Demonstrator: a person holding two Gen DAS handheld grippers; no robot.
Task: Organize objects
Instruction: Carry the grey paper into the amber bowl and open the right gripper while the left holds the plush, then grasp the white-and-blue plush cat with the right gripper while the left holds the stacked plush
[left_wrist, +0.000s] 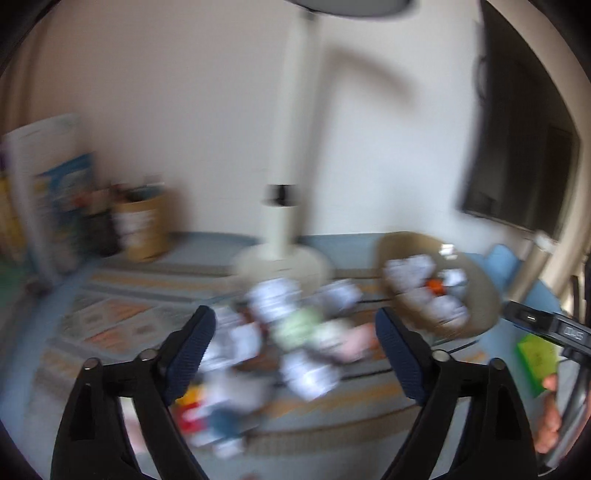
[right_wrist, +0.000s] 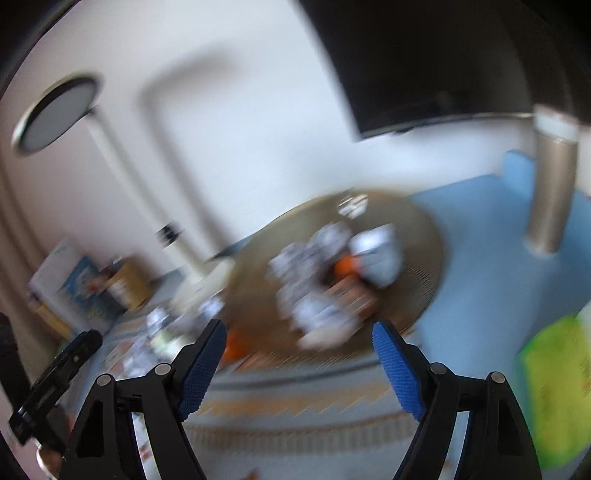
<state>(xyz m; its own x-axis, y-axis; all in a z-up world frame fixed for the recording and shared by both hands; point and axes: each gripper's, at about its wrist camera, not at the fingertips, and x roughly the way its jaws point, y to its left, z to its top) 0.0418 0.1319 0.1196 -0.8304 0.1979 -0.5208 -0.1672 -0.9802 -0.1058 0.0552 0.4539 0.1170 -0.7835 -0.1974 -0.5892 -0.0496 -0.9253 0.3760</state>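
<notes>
Both views are blurred. In the left wrist view, my left gripper (left_wrist: 295, 314) stands open above a loose pile of small white and coloured packets (left_wrist: 295, 343) on a patterned mat (left_wrist: 122, 317); nothing sits between its fingers. To the right lies a round tan tray (left_wrist: 480, 291) holding white packets (left_wrist: 413, 269) and something orange (left_wrist: 434, 284). In the right wrist view, my right gripper (right_wrist: 299, 328) is open and empty, pointing at that tray (right_wrist: 417, 240) and its white packets (right_wrist: 321, 295).
A white lamp stand (left_wrist: 284, 258) rises behind the pile. At the back left stand a brown tub (left_wrist: 144, 229) and boxes (left_wrist: 55, 195). A black screen (left_wrist: 517, 147) hangs on the right. A gold cylinder (right_wrist: 550, 192) and a green packet (right_wrist: 554, 387) lie on the blue surface.
</notes>
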